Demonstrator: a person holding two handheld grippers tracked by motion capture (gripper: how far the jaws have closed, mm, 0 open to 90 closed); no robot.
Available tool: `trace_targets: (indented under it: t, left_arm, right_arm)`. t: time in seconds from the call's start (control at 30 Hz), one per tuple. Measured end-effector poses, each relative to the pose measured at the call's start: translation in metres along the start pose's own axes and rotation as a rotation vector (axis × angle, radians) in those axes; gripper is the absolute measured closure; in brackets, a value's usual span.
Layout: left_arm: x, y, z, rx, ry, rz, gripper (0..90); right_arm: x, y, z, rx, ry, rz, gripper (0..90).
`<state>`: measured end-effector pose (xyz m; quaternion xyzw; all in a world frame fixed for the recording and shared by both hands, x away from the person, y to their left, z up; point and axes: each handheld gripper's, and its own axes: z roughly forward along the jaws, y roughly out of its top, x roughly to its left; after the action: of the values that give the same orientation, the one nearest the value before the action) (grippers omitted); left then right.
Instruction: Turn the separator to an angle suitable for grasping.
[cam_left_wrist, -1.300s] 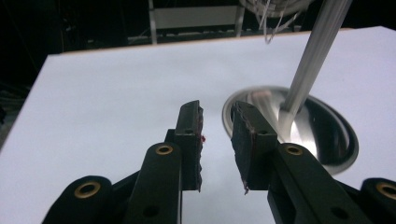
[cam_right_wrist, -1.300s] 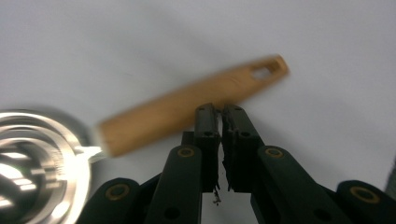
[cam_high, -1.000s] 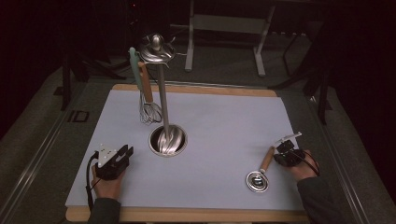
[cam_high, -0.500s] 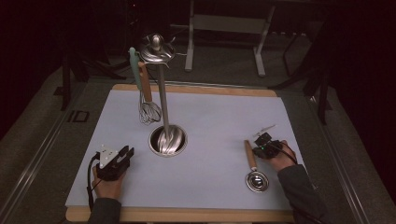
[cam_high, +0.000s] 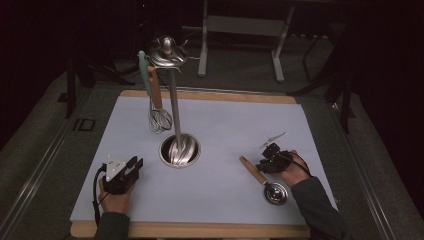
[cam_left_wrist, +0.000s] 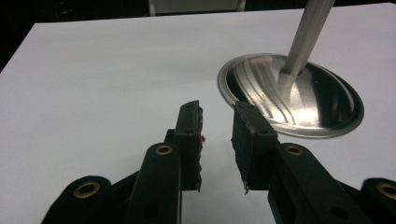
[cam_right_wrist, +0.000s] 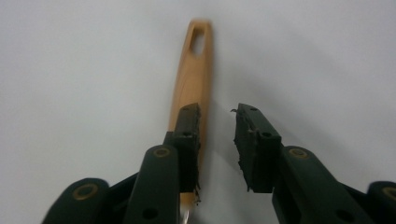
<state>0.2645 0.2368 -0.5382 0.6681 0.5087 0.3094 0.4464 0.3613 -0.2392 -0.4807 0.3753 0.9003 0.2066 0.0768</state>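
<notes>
A small metal ladle lies on the white mat at the front right, bowl (cam_high: 276, 193) near the front edge, wooden handle (cam_high: 251, 170) pointing back-left. My right gripper (cam_high: 262, 165) stands open just right of that handle. In the right gripper view the handle (cam_right_wrist: 195, 70), with a hanging hole at its far end, runs under the left jaw of the right gripper (cam_right_wrist: 217, 114); the gap between the jaws holds nothing. My left gripper (cam_high: 135, 163) rests open at the front left, and in its own view the left gripper (cam_left_wrist: 217, 114) is empty.
A metal utensil stand has a round base (cam_high: 179, 150) (cam_left_wrist: 289, 102) mid-mat, a tall pole (cam_high: 174, 100) and a domed top (cam_high: 167, 52). A whisk (cam_high: 160, 120) with a wooden handle and a teal-handled utensil (cam_high: 143, 67) hang from it. The mat (cam_high: 225, 120) lies on a wooden board.
My right gripper has moved left across the mat. The ladle's handle has swung to the left about its bowl. The left gripper has stayed put.
</notes>
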Motion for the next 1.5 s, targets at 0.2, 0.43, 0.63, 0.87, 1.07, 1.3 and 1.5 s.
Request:
trace_targets:
  t: [0.2, 0.43, 0.63, 0.87, 1.07, 1.3, 1.5]
  left_arm:
    - [-0.001, 0.000, 0.000, 0.001, 0.005, 0.007, 72.3]
    - [-0.001, 0.000, 0.000, 0.001, 0.002, 0.010, 72.0]
    - [-0.001, 0.000, 0.000, 0.002, 0.001, 0.010, 72.0]
    - [-0.001, 0.000, 0.000, 0.001, 0.003, 0.010, 72.0]
    - [-0.001, 0.000, 0.000, -0.001, 0.001, 0.007, 71.9]
    - [-0.001, 0.000, 0.000, -0.003, 0.003, 0.008, 72.0]
    - [-0.002, 0.000, 0.000, -0.002, 0.005, 0.011, 71.9]
  right_arm:
    - [-0.004, -0.013, -0.002, 0.056, 0.090, 0.056, 68.7]
    - [-0.005, -0.014, 0.004, 0.115, 0.174, 0.099, 68.9]
    - [-0.004, -0.014, 0.015, 0.167, 0.190, 0.111, 67.9]
    - [0.008, -0.006, 0.016, 0.227, 0.118, 0.058, 68.5]
    - [0.019, 0.003, 0.019, 0.208, 0.135, 0.012, 70.6]
    - [0.024, 0.013, 0.016, 0.134, 0.178, 0.020, 70.8]
    - [0.025, 0.023, 0.004, 0.050, 0.197, 0.018, 70.9]
